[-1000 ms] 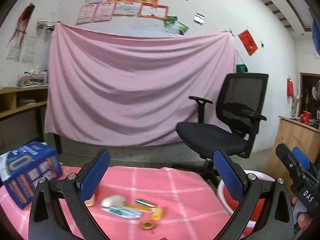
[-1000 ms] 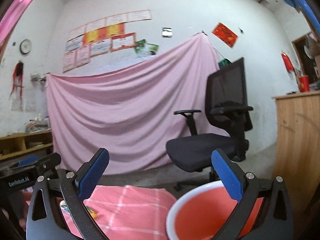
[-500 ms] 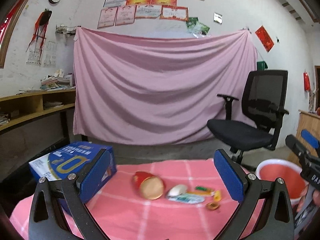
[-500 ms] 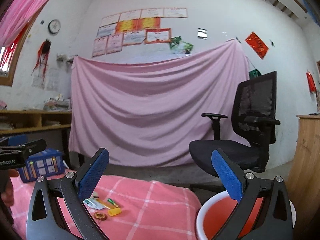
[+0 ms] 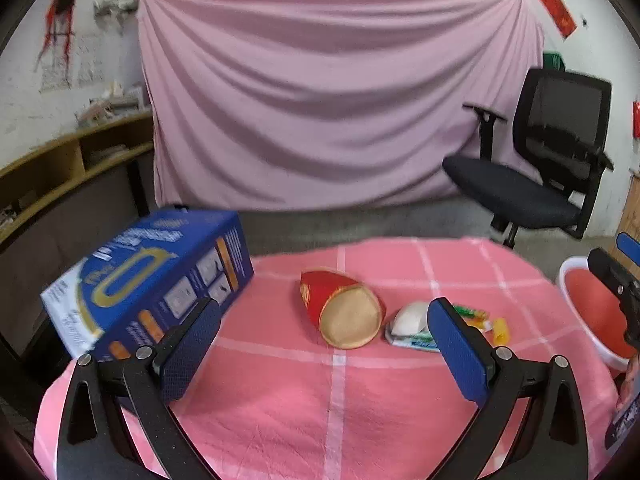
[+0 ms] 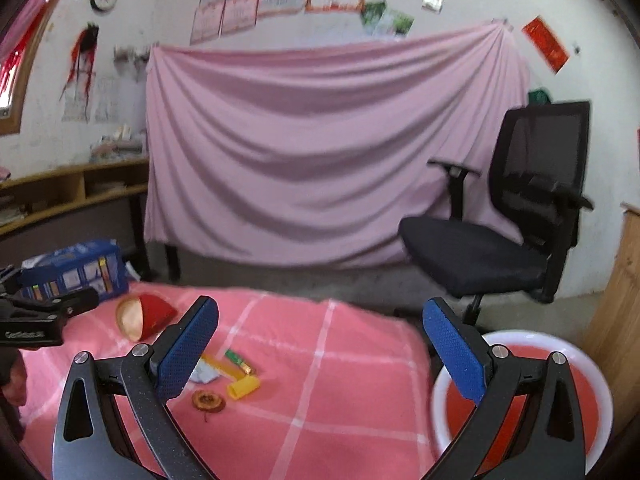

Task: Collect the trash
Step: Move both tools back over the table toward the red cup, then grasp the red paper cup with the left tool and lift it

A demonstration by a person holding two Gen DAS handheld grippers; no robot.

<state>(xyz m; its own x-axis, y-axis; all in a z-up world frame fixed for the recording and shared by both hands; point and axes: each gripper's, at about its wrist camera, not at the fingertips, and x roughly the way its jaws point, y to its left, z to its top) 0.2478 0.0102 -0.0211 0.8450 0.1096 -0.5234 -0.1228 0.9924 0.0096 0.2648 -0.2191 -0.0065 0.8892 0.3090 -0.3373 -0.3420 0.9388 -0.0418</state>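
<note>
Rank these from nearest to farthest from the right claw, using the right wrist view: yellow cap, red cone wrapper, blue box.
1. Yellow cap, just ahead of the right claw, left of centre.
2. Red cone wrapper, farther left on the cloth.
3. Blue box, far left edge.

A: Your left gripper (image 5: 324,344) has tipped downward over the last second. The wall papers have slid off the top of its view, and the pink tablecloth (image 5: 340,400) now fills far more of it.

B: Anything new on the cloth?

A: Yes. The blue box (image 5: 148,276) looms larger at your left, and the red cone-shaped wrapper (image 5: 340,308), hidden a second ago, now lies in plain sight.

B: And your right one?

A: Your right gripper (image 6: 320,348) has swung left and pitched down. The red basin (image 6: 520,400) has shifted right, and the yellow scrap (image 6: 243,387) and the brown ring (image 6: 208,401) have come into view.
</note>
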